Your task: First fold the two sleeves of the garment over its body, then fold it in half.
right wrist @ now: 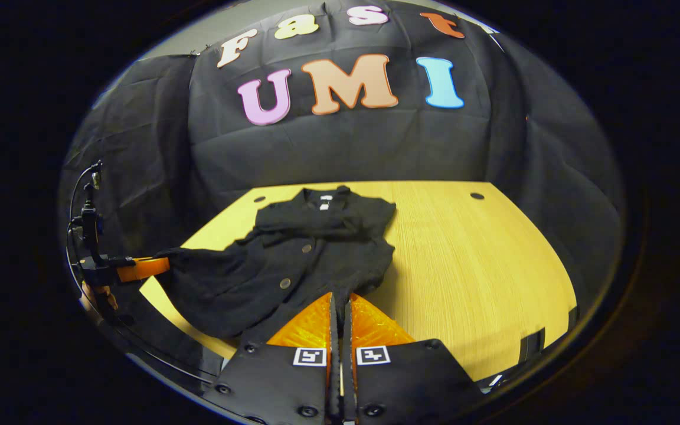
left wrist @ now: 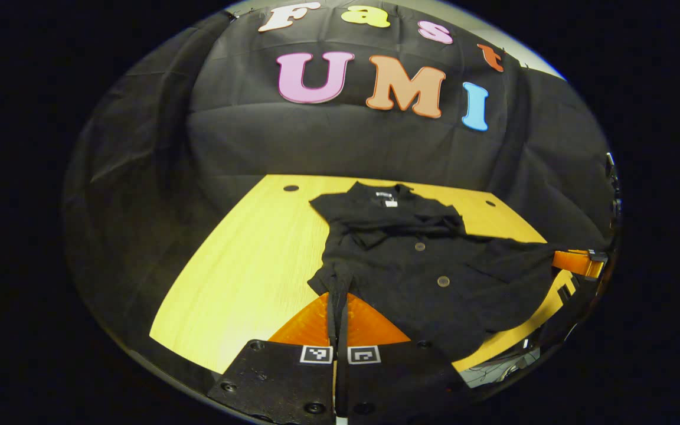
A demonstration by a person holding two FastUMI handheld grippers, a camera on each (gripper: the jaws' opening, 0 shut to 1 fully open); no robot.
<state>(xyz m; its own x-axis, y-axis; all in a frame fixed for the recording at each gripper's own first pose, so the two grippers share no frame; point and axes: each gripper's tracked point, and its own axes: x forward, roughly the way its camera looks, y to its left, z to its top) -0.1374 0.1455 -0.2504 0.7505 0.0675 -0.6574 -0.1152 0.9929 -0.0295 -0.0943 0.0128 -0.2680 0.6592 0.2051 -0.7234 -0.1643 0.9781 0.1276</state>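
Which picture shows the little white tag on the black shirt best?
The left gripper view: the white tag at the collar of the black shirt sits nearer and looks bigger. The right gripper view shows the tag too, but smaller.

I see a yellow wood-grain table with a dark round hole near each far corner, set against the black cloth wall. Lying directly on it is one black buttoned garment, collar toward the wall with a small white tag at the neck, both sleeves already folded across its chest, and its lower part bunched and lifted rather than flat. In the right gripper view the garment takes up the left half of the table, leaving bare wood to the right, and its hem reaches the near edge.
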